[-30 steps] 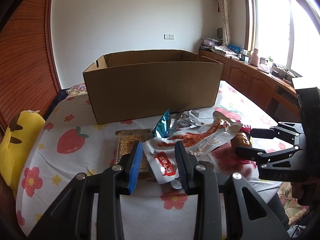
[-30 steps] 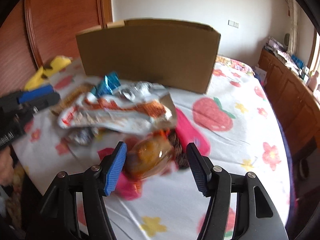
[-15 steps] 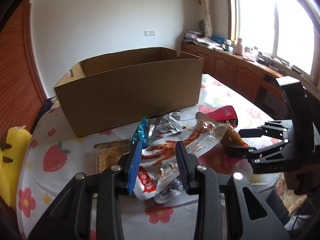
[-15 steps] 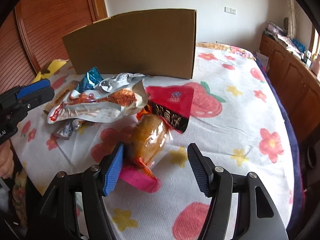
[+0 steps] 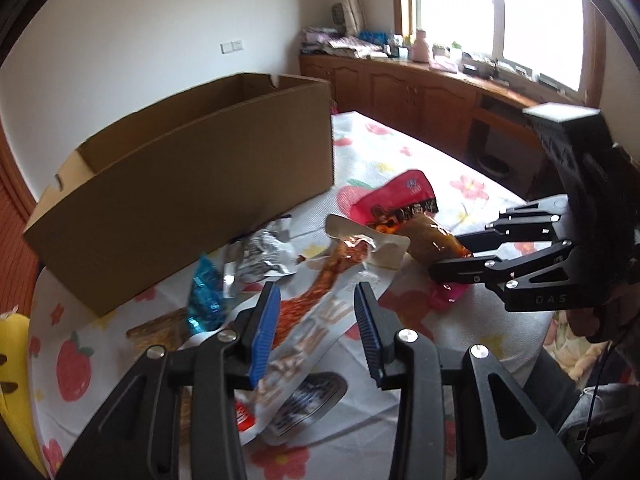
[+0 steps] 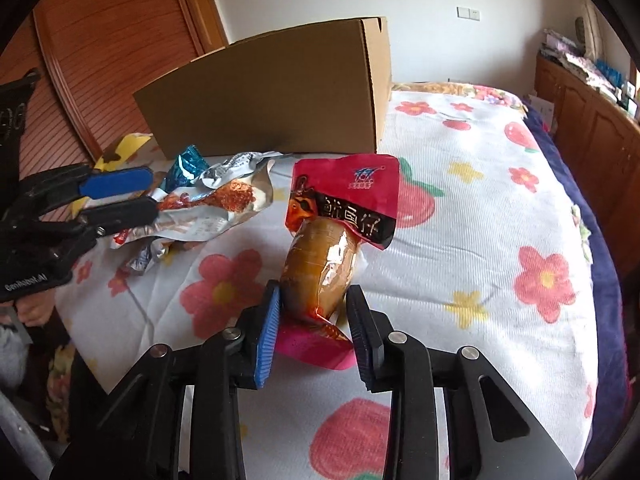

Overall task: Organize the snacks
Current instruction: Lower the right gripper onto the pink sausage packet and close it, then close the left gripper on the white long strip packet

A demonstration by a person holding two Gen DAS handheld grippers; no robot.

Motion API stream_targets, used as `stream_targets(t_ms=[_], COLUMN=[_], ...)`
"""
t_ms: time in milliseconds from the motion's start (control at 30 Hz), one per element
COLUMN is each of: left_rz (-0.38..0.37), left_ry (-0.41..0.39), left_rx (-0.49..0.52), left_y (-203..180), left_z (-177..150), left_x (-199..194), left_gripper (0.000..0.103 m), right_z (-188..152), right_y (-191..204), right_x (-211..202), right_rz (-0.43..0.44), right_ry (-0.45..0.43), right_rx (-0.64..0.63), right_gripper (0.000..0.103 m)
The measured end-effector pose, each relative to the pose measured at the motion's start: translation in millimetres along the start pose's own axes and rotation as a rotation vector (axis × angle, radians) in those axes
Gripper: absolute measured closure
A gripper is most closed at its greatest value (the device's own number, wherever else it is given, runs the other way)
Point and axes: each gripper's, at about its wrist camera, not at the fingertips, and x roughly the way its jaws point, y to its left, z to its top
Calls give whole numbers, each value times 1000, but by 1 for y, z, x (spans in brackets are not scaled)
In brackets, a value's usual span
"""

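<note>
An open cardboard box (image 5: 192,184) (image 6: 276,100) stands at the back of the flowered table. Snack packs lie in front of it. My left gripper (image 5: 316,320) is open, its fingers on either side of a long white-and-red chicken-snack pack (image 5: 320,312) (image 6: 208,208). My right gripper (image 6: 314,316) (image 5: 452,256) has closed in around the near end of a brown sausage pack with a pink edge (image 6: 320,272) (image 5: 432,236); both pads look to touch it. A red-and-black pouch (image 6: 348,196) (image 5: 396,196) lies just beyond it.
A blue foil pack (image 5: 204,300) (image 6: 186,168), a silver foil pack (image 5: 264,256) (image 6: 232,166) and a flat brown pack (image 5: 160,332) lie by the box. A yellow plush toy (image 5: 12,368) sits at the table's left edge. Wooden cabinets (image 5: 420,92) line the window wall.
Both grippers moved forward and lower. The right jaws narrowed around the sausage pack. The left fingers now straddle the long chicken-snack pack farther along.
</note>
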Motion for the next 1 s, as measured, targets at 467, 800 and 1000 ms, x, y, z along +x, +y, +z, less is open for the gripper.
stream_targets(t_ms=[467, 800, 1000], left_rz=[-12, 3, 81], left_ry=[87, 106, 108], left_rx=[124, 201, 246], left_y=[-23, -33, -39], left_z=[11, 14, 16], left_x=[22, 30, 39], left_gripper=[55, 43, 43], right_z=[-4, -5, -6], right_y=[-5, -8, -8], right_x=[-1, -3, -3], right_rz=[30, 45, 46], right_ry=[-14, -18, -18], right_rx=[-20, -19, -17], right_gripper=[70, 70, 70])
